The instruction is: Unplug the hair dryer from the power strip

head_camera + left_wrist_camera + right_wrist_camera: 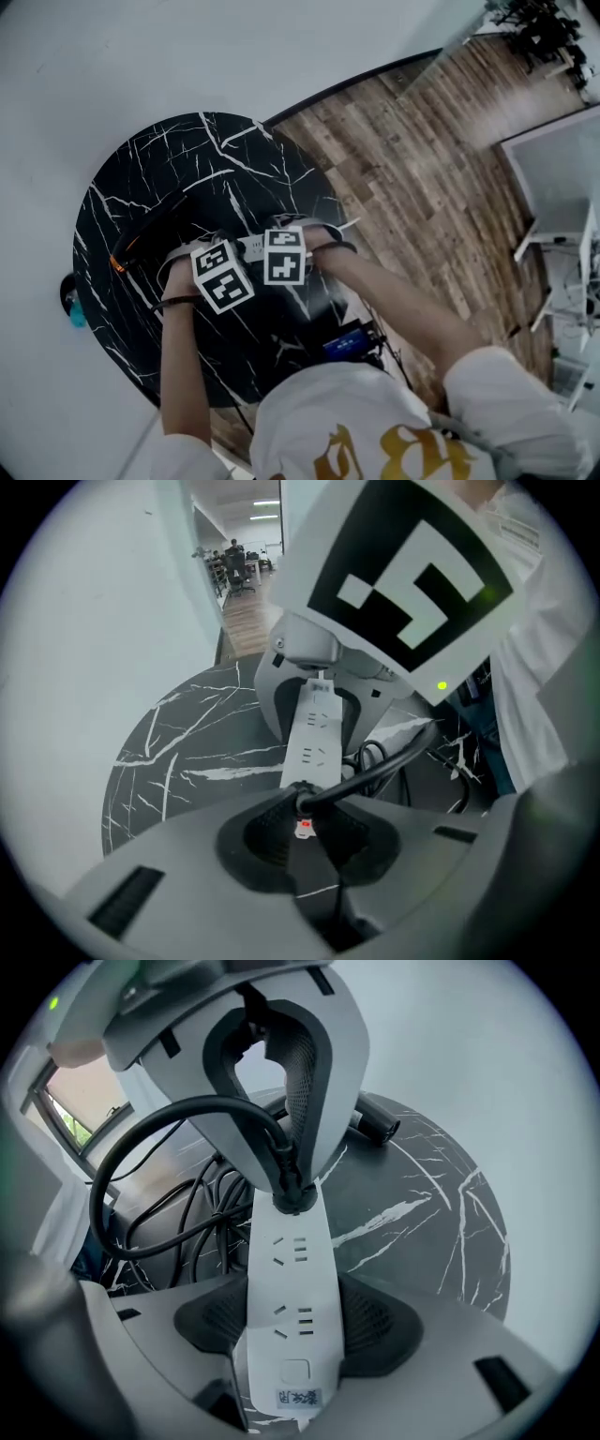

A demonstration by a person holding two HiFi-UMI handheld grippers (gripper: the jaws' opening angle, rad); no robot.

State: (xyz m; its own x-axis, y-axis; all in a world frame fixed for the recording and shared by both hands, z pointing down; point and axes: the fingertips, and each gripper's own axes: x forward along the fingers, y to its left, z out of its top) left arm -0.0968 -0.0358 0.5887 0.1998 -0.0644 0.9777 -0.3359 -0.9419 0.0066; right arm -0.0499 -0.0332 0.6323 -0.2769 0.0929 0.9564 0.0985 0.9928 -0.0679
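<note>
Firmly, left gripper (305, 829) fingers (251, 841) clench the plug (290, 1192), right gripper (292, 1335) clamps the power strip (289, 1274); cables (202, 1206) crowd alongside

I look down on a round black surface (141, 178) veined in white like marble, with a white wall (94, 621) beside it. To its right, the wood floor (412, 159) runs toward a white desk (553, 169) and dark plants (544, 28). A small teal thing (76, 311) sits at the surface's left edge; I cannot tell what it is. A blue device (349, 343) shows near my white shirt (347, 422). The left gripper view catches a lit office aisle (246, 564) with chairs. The right gripper view catches a window (82, 1101).
</note>
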